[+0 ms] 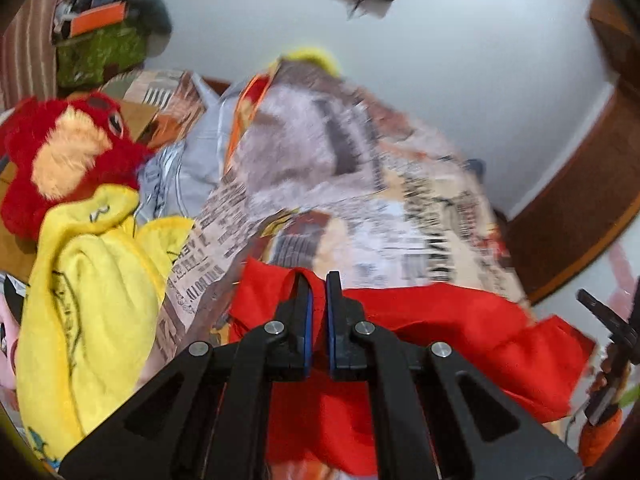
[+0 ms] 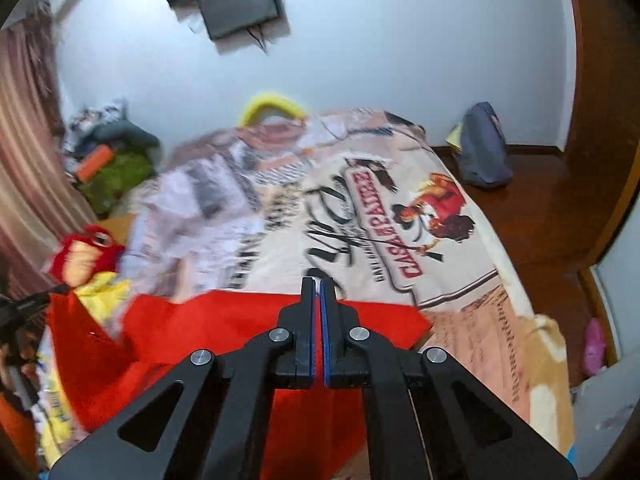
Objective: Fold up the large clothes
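While both cameras faced the same bed, each caught things the other missed.

Left gripper (image 1: 319, 280): its jaws were nearly together, with a fold of the red garment (image 1: 460, 328) pinched between the blue pads (image 1: 307, 320).

Right gripper (image 2: 319, 282): its jaws were pressed almost flat together on the garment's edge, and red cloth showed in the thin slit between them.

Red garment: it was stretched between the two tools above the near end of the printed bedspread (image 1: 340, 184); the right wrist view showed a straight upper edge and a corner to the right, while the left wrist view showed it bunched and drooping to the right.

Left view only: a yellow towel with dark line drawing (image 1: 88, 280) lay heaped to the left, touching a red plush toy (image 1: 68, 152) behind it; the toy's cream face patch was sharp here.

Right view only: the bedspread's lettering and a red figure print were readable, a grey-blue bag (image 2: 482, 148) stood on the wooden floor (image 2: 540, 208) against the wall, and something pink (image 2: 594, 342) lay on the floor further right.

Both views: a dark screen (image 2: 240, 4) hung on the pale wall, a yellow object (image 2: 274, 106) sat at the bed's far end, and clutter on a green pile (image 1: 100, 52) stood in the left corner.

Blur: much of the bedspread was smeared in both views.
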`<act>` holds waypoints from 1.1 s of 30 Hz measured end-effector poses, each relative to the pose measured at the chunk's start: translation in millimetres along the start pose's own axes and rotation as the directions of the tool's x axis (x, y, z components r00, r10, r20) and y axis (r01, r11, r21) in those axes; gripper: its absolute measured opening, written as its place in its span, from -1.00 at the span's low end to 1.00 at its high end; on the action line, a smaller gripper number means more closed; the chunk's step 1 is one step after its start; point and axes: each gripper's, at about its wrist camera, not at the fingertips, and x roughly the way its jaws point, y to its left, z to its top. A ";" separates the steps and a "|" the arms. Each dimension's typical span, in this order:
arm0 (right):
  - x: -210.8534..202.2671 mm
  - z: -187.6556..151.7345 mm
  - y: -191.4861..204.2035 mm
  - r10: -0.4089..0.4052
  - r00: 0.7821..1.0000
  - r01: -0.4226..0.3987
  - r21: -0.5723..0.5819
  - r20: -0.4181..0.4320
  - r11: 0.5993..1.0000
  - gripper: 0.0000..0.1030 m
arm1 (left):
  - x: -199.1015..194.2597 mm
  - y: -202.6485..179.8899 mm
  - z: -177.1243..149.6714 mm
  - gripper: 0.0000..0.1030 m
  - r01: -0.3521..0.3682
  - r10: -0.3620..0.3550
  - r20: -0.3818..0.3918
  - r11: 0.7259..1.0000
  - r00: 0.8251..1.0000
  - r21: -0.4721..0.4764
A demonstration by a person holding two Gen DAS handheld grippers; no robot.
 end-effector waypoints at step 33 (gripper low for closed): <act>22.8 -103.5 81.3 0.134 0.930 -0.229 -0.255 -0.341 0.940 -0.83 | 50.7 -59.8 -129.9 -0.04 -0.051 0.151 -0.241 0.925 0.959 0.377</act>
